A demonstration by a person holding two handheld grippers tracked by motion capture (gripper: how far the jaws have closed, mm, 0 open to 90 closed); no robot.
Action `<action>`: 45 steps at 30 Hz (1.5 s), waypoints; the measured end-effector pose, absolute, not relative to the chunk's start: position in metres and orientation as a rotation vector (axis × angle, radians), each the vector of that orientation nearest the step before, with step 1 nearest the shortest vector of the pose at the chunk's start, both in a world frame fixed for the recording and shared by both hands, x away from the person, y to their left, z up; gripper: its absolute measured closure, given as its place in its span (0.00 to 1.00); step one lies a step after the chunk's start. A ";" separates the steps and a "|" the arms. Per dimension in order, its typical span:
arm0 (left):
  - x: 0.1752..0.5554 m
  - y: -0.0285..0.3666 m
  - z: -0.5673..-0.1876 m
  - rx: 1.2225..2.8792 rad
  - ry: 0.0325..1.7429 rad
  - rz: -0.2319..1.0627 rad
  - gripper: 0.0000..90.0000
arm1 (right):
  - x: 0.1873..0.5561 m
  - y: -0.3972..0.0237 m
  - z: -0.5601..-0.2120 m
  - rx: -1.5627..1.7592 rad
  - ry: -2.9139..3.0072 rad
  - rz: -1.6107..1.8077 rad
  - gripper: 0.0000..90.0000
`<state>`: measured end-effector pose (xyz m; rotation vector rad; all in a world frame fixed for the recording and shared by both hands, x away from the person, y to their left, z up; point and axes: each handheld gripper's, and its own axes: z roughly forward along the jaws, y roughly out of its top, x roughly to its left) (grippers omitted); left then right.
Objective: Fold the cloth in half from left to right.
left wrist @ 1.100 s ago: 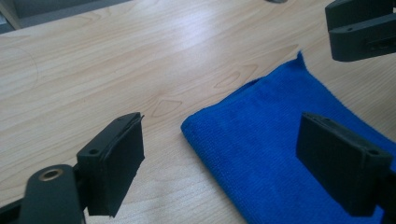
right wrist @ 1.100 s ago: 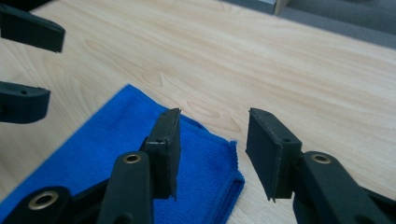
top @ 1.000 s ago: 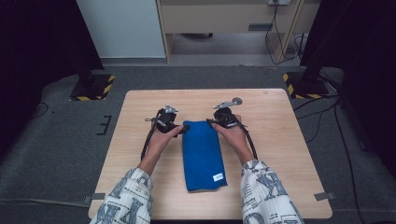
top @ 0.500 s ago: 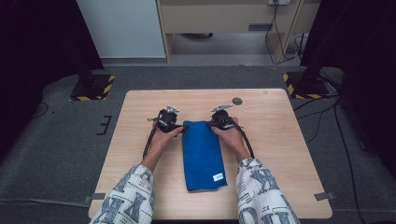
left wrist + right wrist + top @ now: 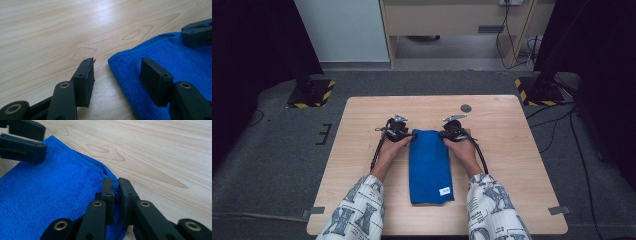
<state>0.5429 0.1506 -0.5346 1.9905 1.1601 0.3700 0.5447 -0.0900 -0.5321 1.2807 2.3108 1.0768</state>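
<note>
Lying lengthwise, blue towel [image 5: 430, 165] points its long axis away from person.

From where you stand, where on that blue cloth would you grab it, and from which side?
Take the cloth by its two far corners, one gripper coming in from each long side. It lies flat and folded, so only the edges give the jaws something to pinch. The right gripper is shut on its corner; the left gripper has been closing, its jaws straddling the other corner, not yet pressing.
</note>
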 end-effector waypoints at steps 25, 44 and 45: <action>0.523 0.130 -0.466 1.898 1.033 0.463 0.95 | 0.521 -0.114 -0.475 1.249 2.172 1.281 0.95; 0.518 0.142 -0.441 1.877 0.989 0.528 0.96 | 0.524 -0.109 -0.450 1.198 2.138 1.339 0.95; 0.518 0.143 -0.440 1.874 0.987 0.532 0.96 | 0.524 -0.109 -0.449 1.195 2.138 1.344 0.95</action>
